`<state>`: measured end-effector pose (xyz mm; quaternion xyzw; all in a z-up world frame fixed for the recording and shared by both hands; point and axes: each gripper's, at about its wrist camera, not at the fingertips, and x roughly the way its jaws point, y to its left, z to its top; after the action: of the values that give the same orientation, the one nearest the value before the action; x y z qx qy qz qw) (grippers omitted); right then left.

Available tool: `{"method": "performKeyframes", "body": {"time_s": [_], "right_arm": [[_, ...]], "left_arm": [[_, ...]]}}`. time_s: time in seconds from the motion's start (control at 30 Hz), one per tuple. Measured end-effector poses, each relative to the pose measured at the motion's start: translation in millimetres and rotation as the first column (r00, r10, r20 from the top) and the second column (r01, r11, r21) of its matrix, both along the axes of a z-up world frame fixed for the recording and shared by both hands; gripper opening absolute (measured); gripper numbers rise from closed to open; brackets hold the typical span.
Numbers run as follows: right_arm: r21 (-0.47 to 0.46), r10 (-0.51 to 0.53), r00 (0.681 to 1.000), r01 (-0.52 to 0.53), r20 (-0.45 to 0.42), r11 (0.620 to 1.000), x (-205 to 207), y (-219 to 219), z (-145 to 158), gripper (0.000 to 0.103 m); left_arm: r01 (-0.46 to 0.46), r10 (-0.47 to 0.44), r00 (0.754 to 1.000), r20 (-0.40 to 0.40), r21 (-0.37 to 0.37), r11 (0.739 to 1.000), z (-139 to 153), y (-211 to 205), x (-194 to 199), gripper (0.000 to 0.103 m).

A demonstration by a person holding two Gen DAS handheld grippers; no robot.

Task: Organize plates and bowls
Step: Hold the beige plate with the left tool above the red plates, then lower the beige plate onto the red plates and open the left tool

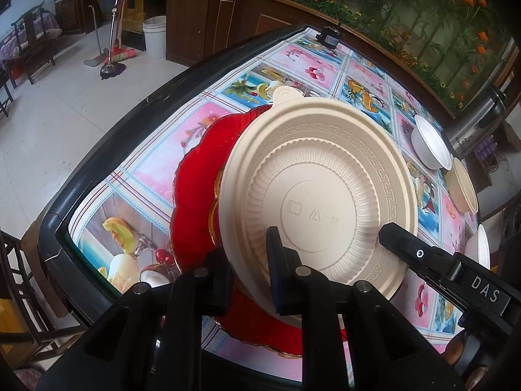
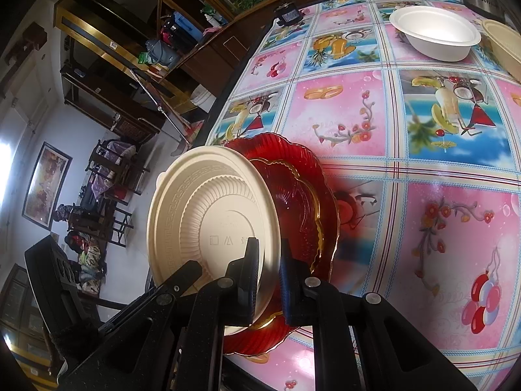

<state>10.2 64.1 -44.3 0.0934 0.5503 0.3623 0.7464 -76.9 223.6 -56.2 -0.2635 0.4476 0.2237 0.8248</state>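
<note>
Both claws — left claw [image 1: 250,260], right claw [image 2: 268,280] — pinch the cream plate's [image 1: 312,189] rim over red plates [image 1: 195,195].

Left gripper [image 1: 249,268]: clamping the near rim of the cream plate, one finger above it and one below.
Cream plate [image 1: 319,189]: sitting tilted and upside down, its ribbed underside and stamped marks facing the camera, a small tab at its far edge.
Right gripper [image 1: 395,233]: reaching in from the right, its tip lying against the same plate's rim.
Red glass plate [image 1: 198,179]: lying on the table under the cream plate, a smaller gold-edged red plate showing on it.
Table [image 1: 208,123]: wearing a fruit-patterned cloth.
White bowl [image 1: 429,145]: standing far right.
</note>
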Motion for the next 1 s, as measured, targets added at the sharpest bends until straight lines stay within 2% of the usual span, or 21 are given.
{"method": "performKeyframes", "body": {"time_s": [0.23,1.0], "right_arm": [[0.009,-0.001,1.0,0.001,0.01,1.0,0.5,-1.3,3.8,0.011],[0.005,-0.014,1.0,0.014,-0.005,1.0,1.3,-5.5,4.3,0.011]], "left_arm": [[0.001,-0.001,1.0,0.014,0.007,1.0,4.4,-1.8,-1.4,0.016],[0.007,-0.007,1.0,-0.011,0.003,1.0,0.5,-4.8,1.4,0.016]]}}
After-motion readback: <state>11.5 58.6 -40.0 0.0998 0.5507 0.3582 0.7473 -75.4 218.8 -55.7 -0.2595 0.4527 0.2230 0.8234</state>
